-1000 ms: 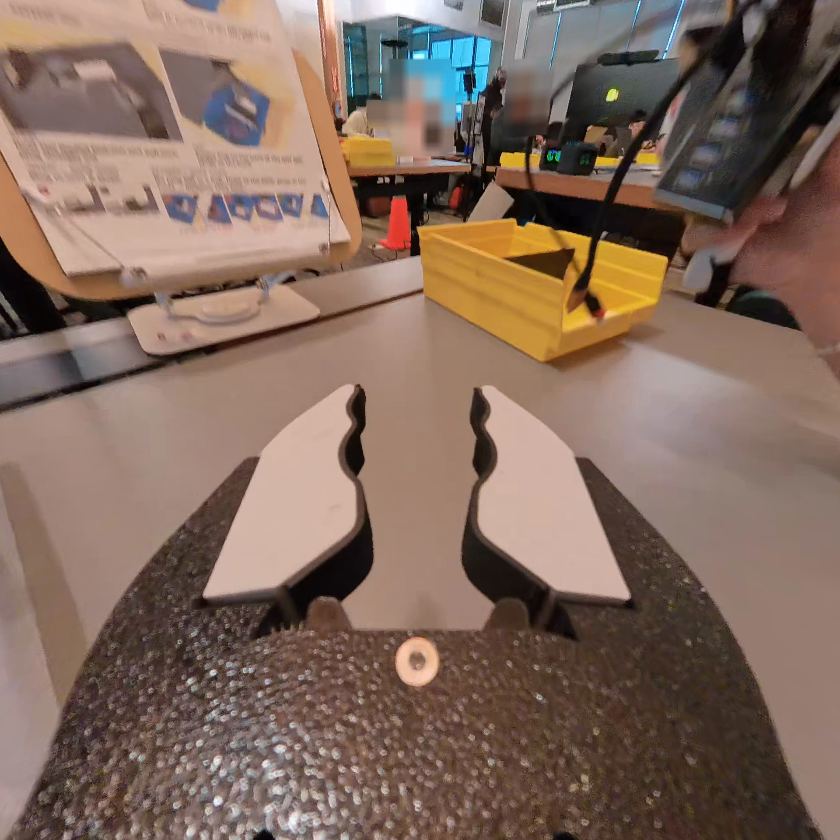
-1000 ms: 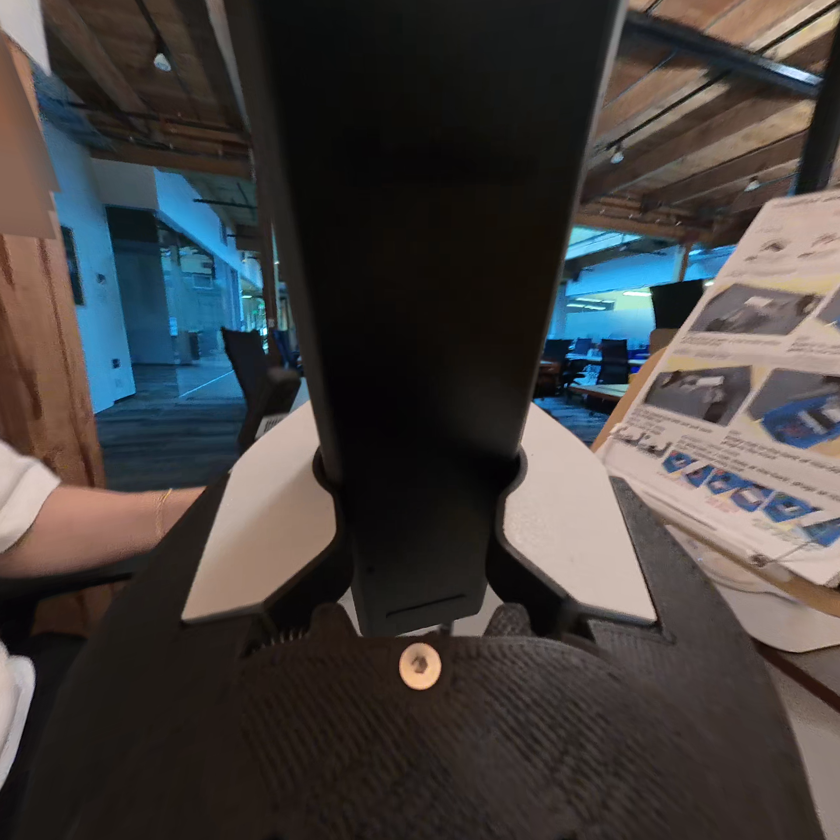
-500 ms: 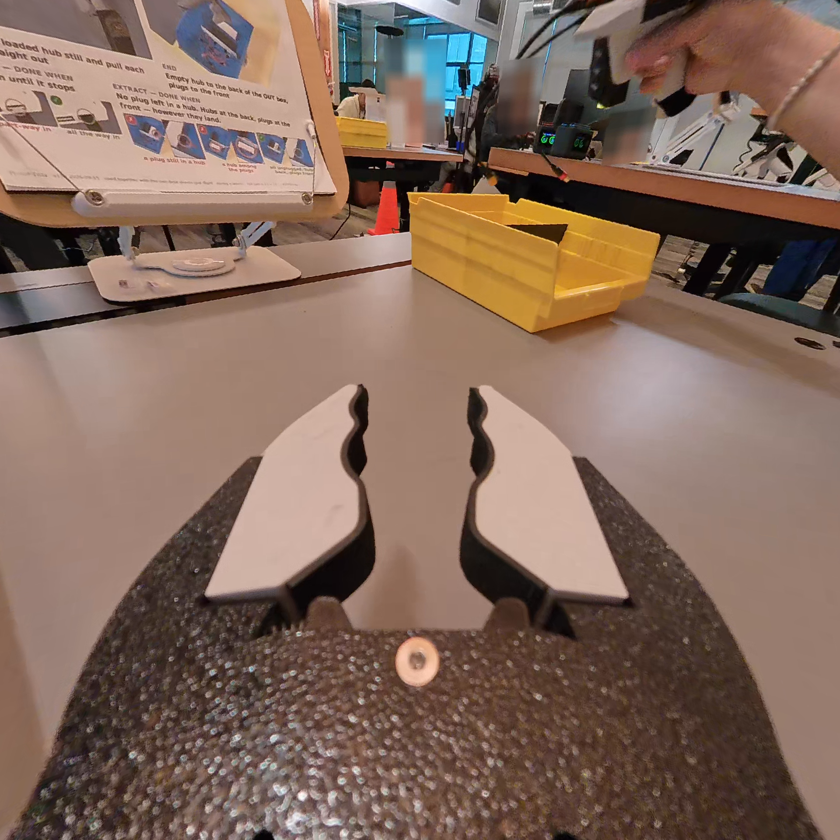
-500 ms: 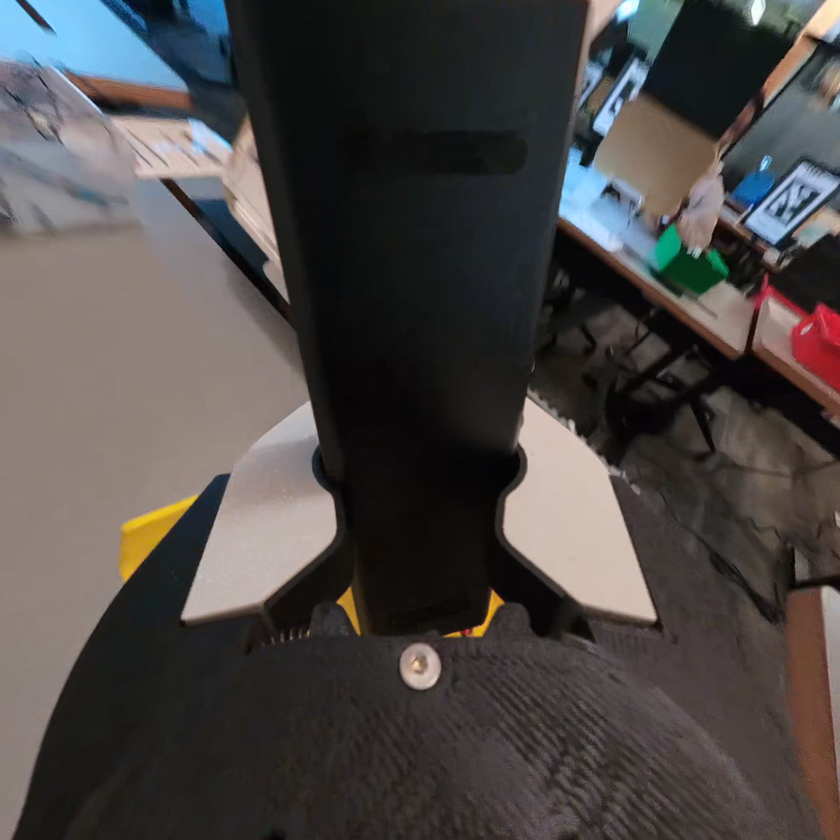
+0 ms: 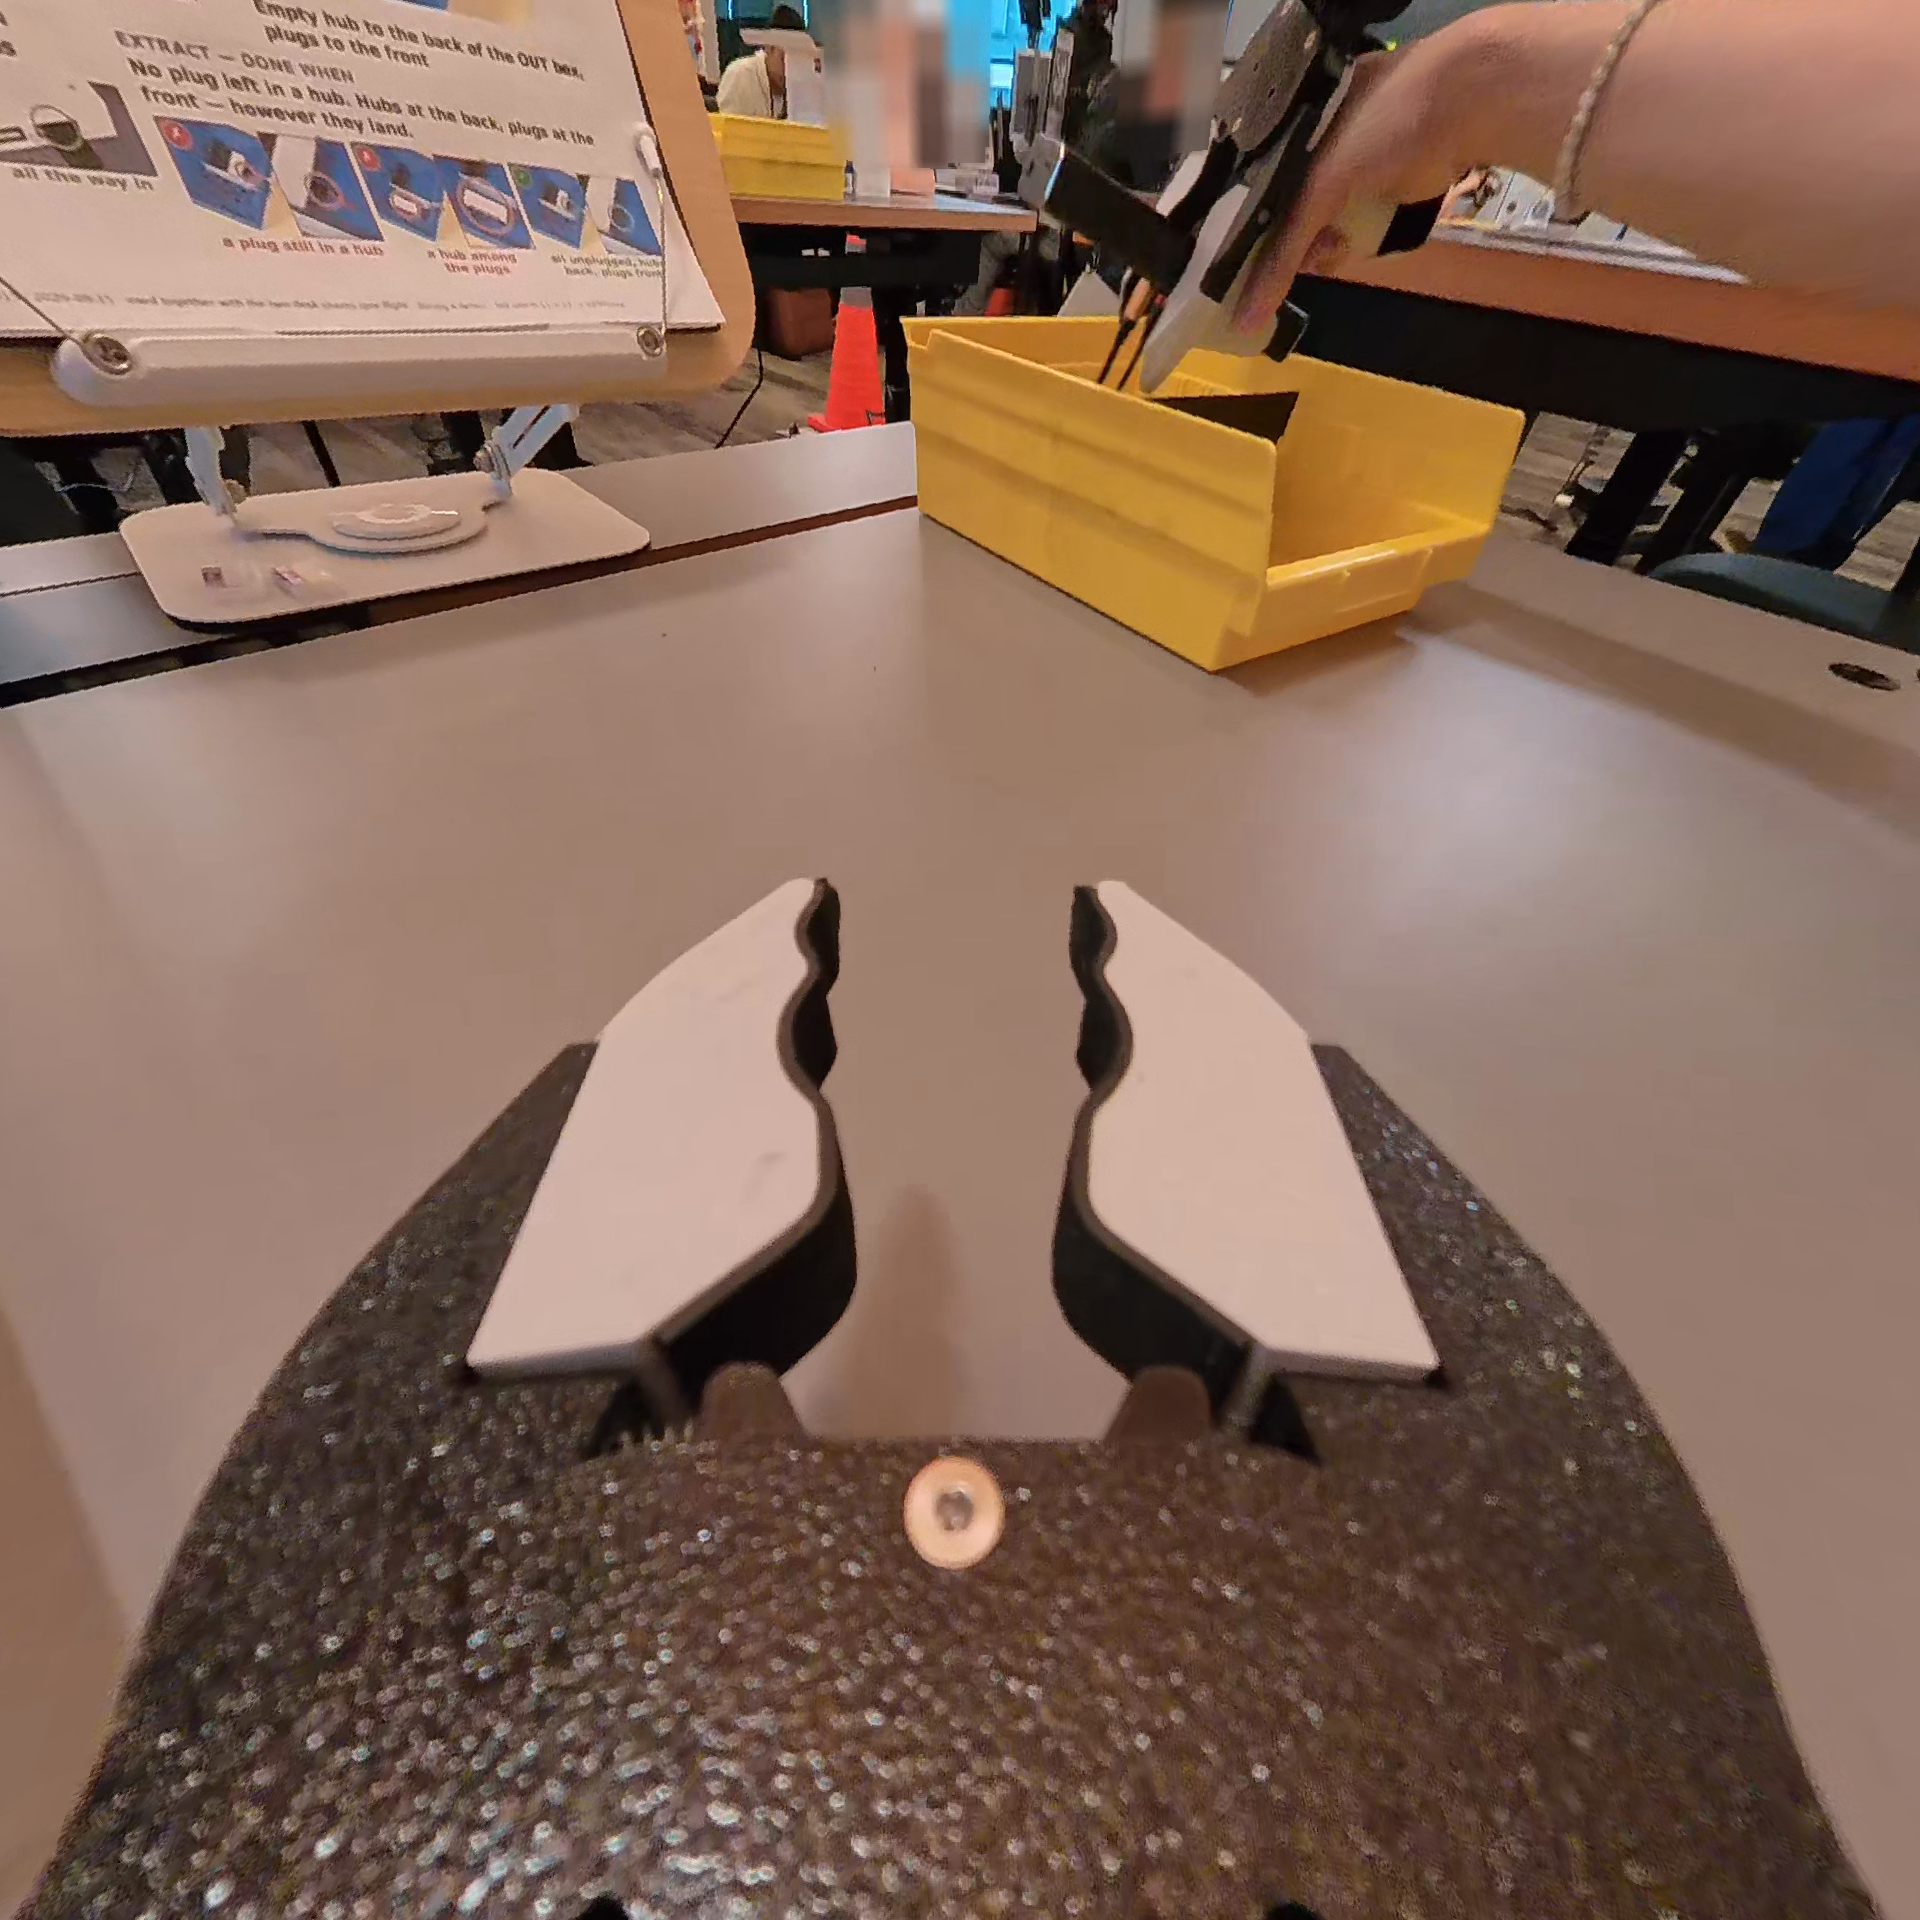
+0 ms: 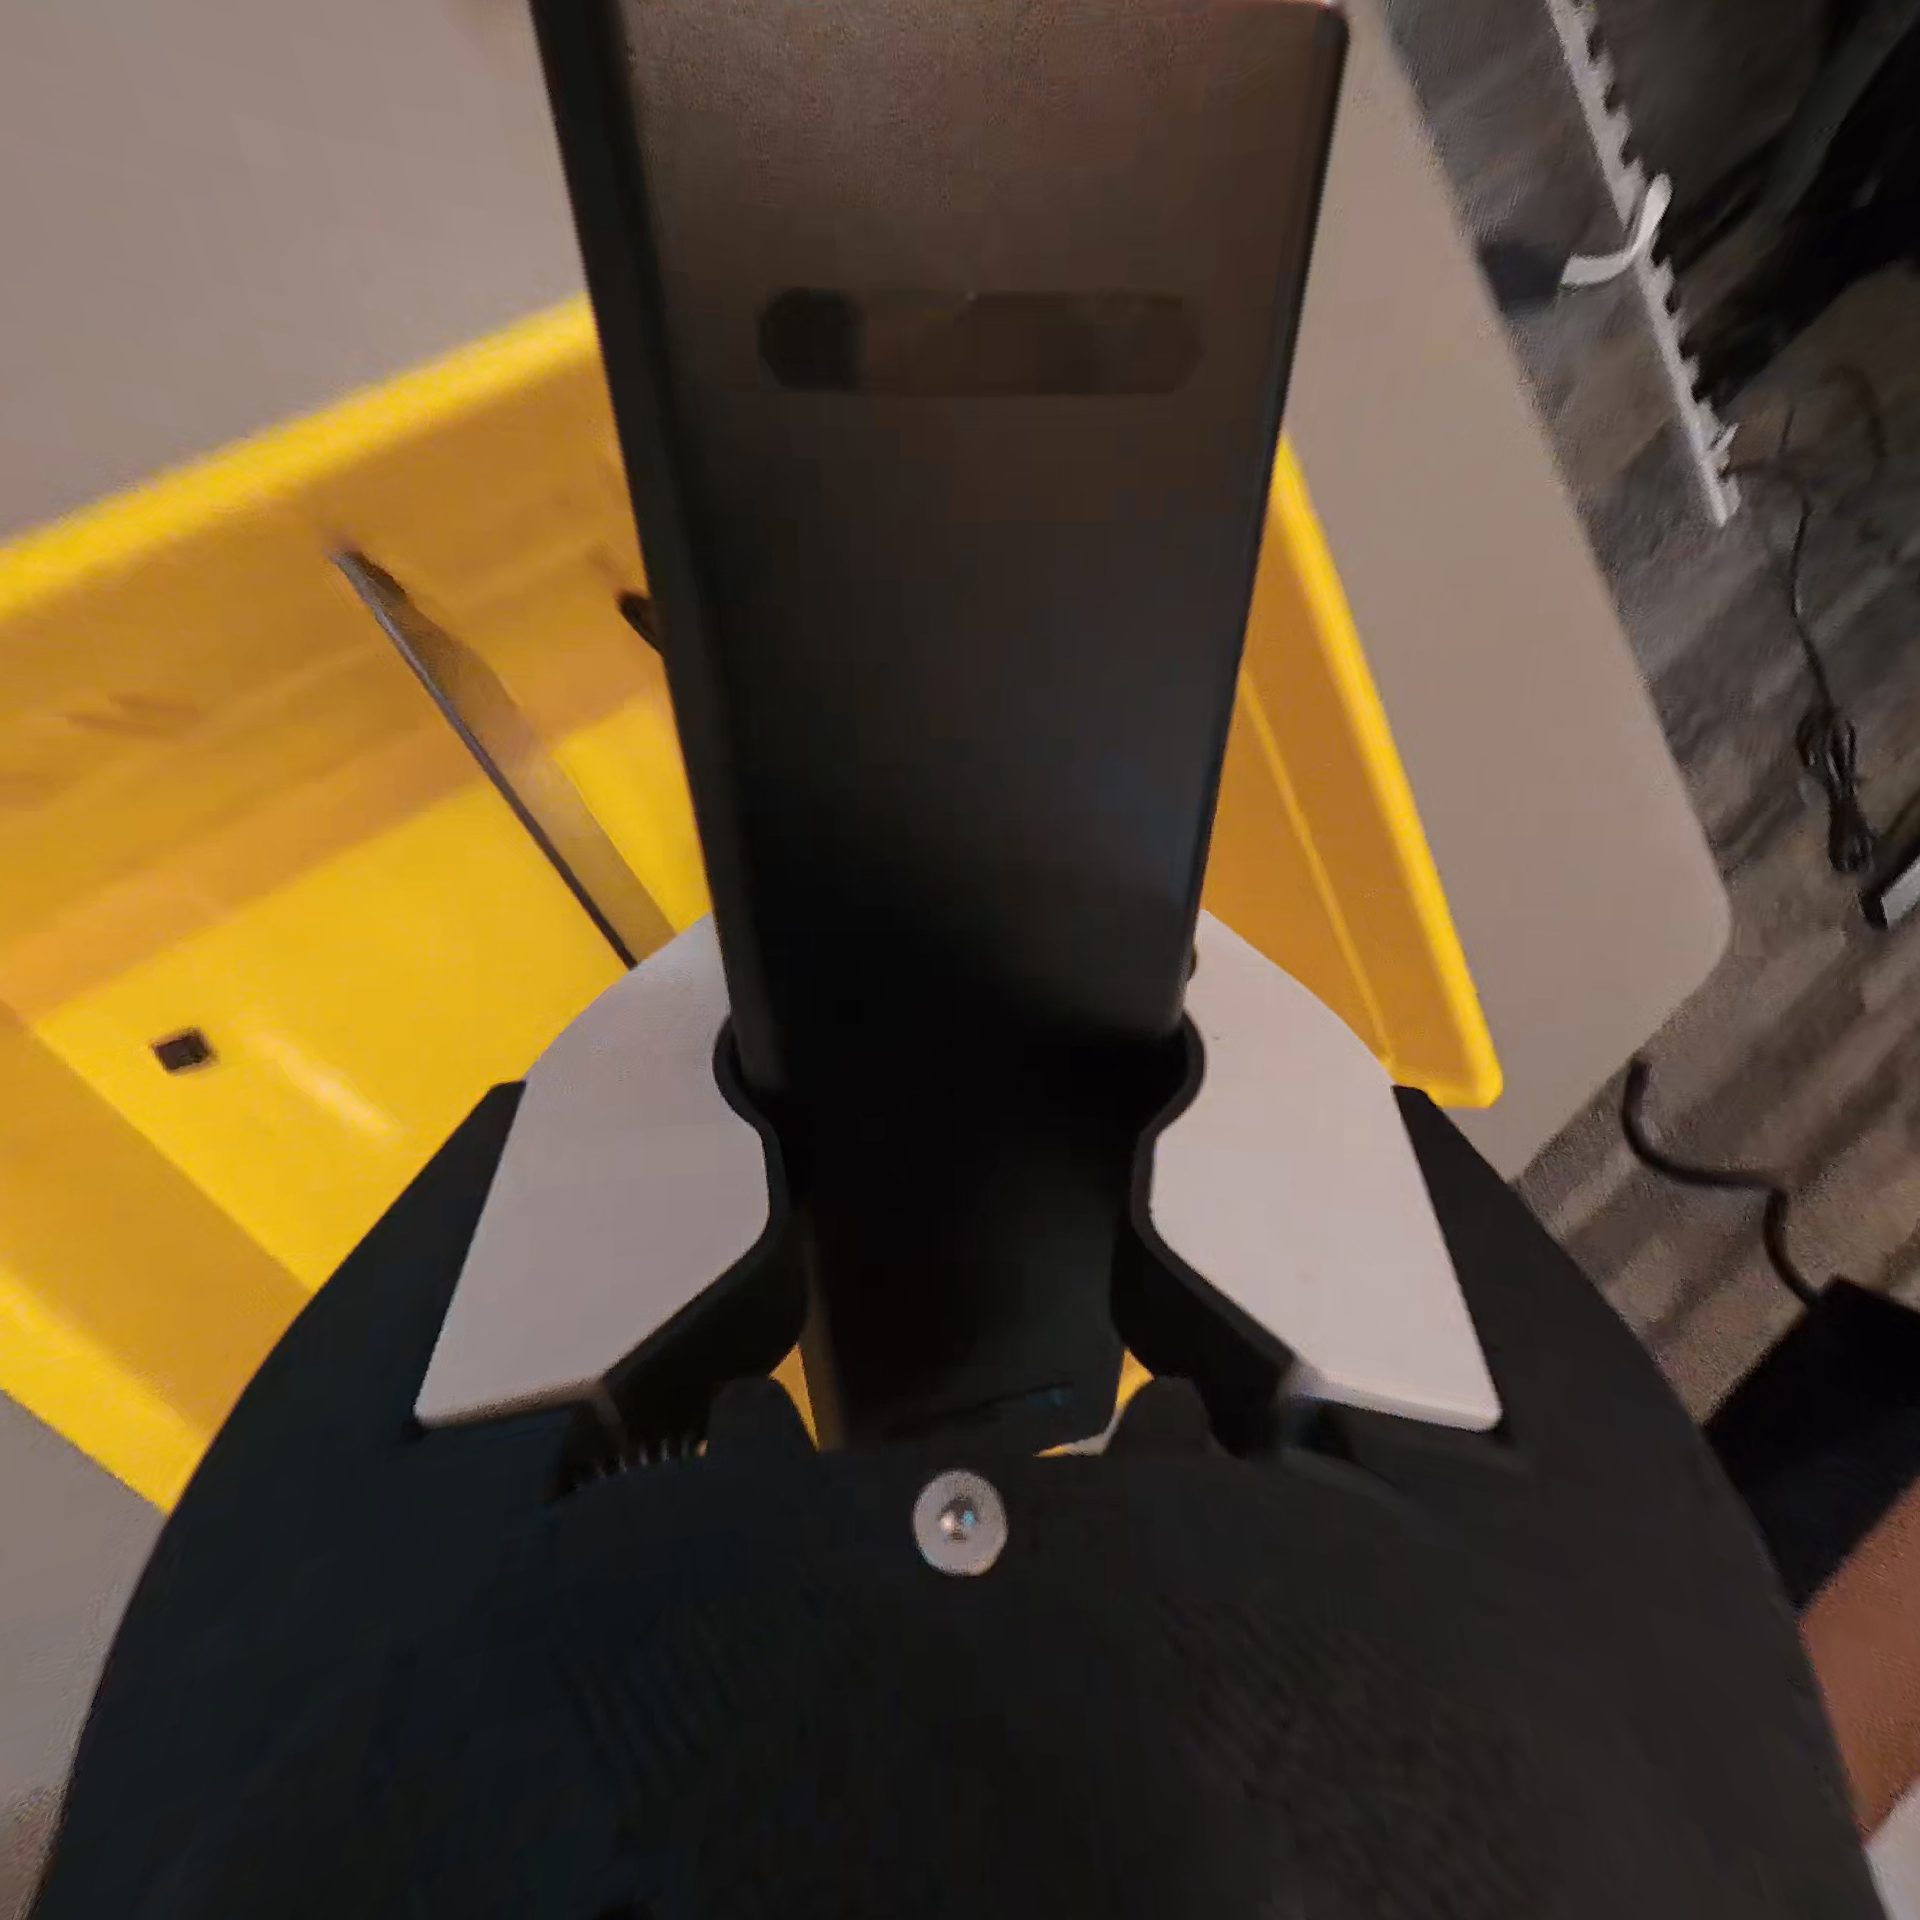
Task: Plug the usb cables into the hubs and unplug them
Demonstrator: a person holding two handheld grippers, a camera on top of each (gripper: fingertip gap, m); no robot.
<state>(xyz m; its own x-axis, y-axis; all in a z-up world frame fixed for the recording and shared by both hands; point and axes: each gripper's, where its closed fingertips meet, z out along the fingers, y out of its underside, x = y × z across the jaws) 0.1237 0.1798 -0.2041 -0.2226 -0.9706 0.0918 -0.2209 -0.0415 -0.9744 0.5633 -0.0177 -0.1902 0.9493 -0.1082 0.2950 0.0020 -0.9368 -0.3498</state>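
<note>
Right gripper point(image 6: 961, 1049) is clamped on a long black hub point(image 6: 956, 644). Hub's long axis runs straight out along the fingers, far end pointing away from the camera and down toward the yellow bin point(image 6: 260, 935). Both fingers point(image 6: 623, 1195) press its sides near its base end. A rounded slot shape sits on its upper face; what's in it is blurred.

In the left wrist view the same hub point(image 5: 1107, 213) shows as a black bar tilted, sticking out of the right gripper point(image 5: 1158, 358) above the bin point(image 5: 1195, 520). Thin black cables point(image 5: 1127, 338) hang from it down past the bin rim. A hand point(image 5: 1351, 177) wraps the right gripper from the right, forearm coming in from the upper right, a thin bracelet point(image 5: 1590, 104) on the wrist. Gripper is pitched nose-down over the back part of the bin.

Left gripper point(image 5: 948, 904) is open with a moderate gap, nothing between the fingers, held low and level over the grey table point(image 5: 935, 748), well apart from the bin.

Bin sits on the table's far right. Inside: a dark divider plate point(image 6: 499, 748) standing on edge across it, and a small dark square point(image 6: 185, 1051) on the floor. Cannot tell what else is under the hub.

A tilted instruction sheet point(image 5: 343, 177) on a white stand point(image 5: 384, 540) is at far left.
</note>
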